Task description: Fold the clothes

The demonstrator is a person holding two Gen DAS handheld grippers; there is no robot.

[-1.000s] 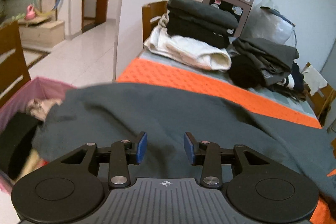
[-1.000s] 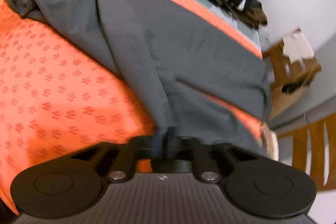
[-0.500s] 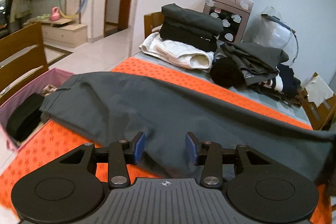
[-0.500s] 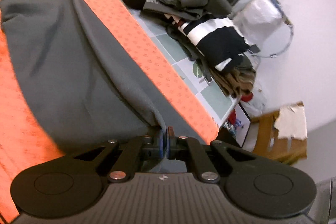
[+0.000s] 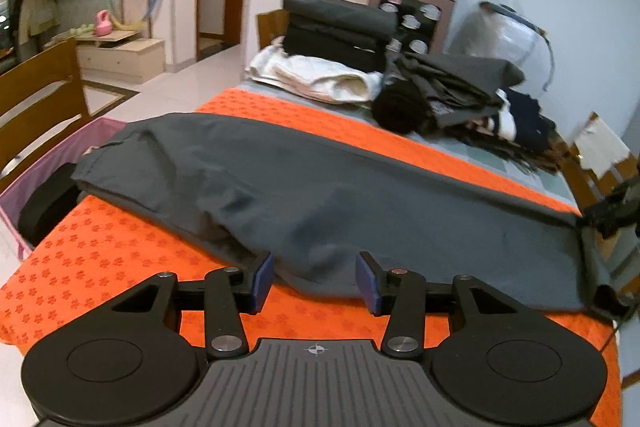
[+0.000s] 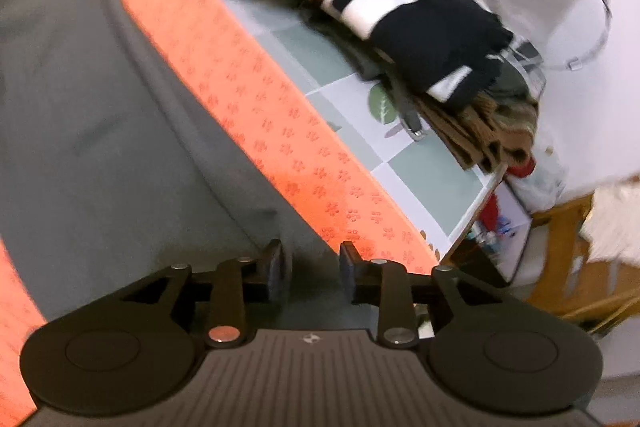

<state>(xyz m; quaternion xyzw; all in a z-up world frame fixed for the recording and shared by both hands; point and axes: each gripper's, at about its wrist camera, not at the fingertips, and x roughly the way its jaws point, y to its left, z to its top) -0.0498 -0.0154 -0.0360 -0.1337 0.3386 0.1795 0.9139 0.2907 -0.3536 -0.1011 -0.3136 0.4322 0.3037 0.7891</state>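
Centrally one grey garment (image 5: pixel 340 195), two grippers (image 5: pixel 316 281)

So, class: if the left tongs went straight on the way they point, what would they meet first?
Probably the grey trousers spread on the orange cloth; their near edge lies just ahead of the open left tongs.

Grey trousers (image 5: pixel 320 187), orange paw-print tablecloth (image 5: pixel 100 259)

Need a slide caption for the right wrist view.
Right gripper open over grey trousers spread on the orange cloth.
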